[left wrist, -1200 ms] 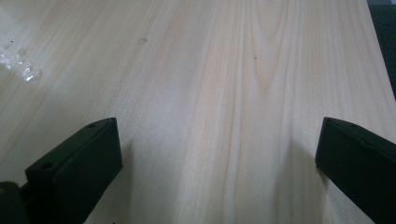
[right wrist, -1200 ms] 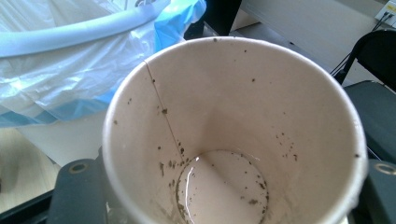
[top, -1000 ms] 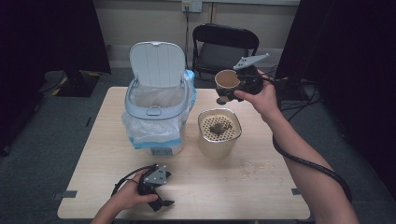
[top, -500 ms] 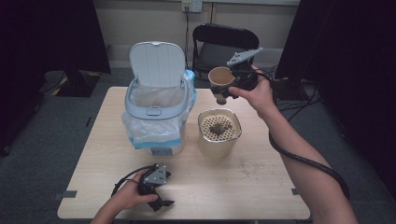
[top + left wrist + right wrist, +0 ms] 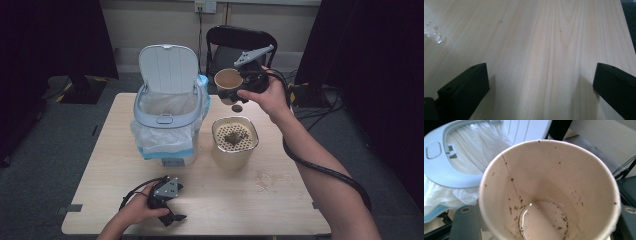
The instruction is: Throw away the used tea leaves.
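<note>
1. A paper cup (image 5: pixel 227 85) is held in the right tongs (image 5: pixel 235 92), raised above the far part of the tabletop (image 5: pixel 280 200), between the bin (image 5: pixel 167 120) and the person's right hand (image 5: pixel 267 95).
2. The right tongs are closed partway on the cup, with one jaw seen on each side of its wall in the right gripper view.
3. The cup (image 5: pixel 549 192) is tipped on its side, its mouth turned towards the bin.
4. In the right gripper view, small dark specks are seen stuck to the cup's inner wall, and a little wet residue is seen at its bottom.
5. The bin is placed at the far left part of the tabletop, its lid (image 5: pixel 167 67) stood open and upright, and a clear bag (image 5: pixel 160 137) is draped over its rim.
6. A beige strainer container (image 5: pixel 235 142) is placed just right of the bin, near the middle of the tabletop, and a dark clump (image 5: pixel 232 136) is seen lying on its perforated top.
7. A wet patch (image 5: pixel 267 179) is seen on the tabletop, right of the container and towards the near edge.
8. The left tongs (image 5: pixel 172 217) are rested on the tabletop at the near edge, left of centre, in the person's left hand (image 5: pixel 137 212).
9. The left tongs are spread wide, and nothing but bare wood (image 5: pixel 541 62) is seen between the jaws in the left gripper view.
</note>
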`<state>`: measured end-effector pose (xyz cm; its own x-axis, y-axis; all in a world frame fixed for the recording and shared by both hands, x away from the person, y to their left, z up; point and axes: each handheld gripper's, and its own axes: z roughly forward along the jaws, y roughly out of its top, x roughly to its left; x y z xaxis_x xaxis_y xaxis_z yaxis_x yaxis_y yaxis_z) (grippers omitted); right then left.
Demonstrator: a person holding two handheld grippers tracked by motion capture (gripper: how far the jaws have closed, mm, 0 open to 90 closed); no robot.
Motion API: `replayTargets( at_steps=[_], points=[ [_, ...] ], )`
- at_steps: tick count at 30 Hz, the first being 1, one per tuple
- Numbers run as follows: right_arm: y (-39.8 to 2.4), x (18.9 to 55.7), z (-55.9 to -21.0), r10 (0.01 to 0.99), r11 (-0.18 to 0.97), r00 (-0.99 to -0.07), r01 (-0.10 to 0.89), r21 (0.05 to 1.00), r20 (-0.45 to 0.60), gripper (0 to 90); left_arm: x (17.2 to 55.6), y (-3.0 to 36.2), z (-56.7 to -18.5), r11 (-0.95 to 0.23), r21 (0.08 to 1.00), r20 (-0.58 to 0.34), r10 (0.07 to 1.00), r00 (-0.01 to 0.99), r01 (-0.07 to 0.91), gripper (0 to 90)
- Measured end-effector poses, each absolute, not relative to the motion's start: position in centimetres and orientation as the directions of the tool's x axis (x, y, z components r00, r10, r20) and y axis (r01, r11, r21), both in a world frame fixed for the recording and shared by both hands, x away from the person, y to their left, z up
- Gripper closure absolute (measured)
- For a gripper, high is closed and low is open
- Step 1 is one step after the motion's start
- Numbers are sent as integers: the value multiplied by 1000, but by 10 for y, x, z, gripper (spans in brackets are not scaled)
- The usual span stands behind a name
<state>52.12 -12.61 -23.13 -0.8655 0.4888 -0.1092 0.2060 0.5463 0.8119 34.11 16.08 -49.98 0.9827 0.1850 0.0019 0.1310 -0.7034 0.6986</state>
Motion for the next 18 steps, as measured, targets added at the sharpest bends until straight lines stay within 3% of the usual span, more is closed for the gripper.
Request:
replayTargets(
  at_steps=[18],
  points=[
    [-104, 520, -209, 451, 543, -887, 188, 819, -96, 269, 340, 160, -500, -699, 699, -21, 188, 982, 149, 0]
  ],
)
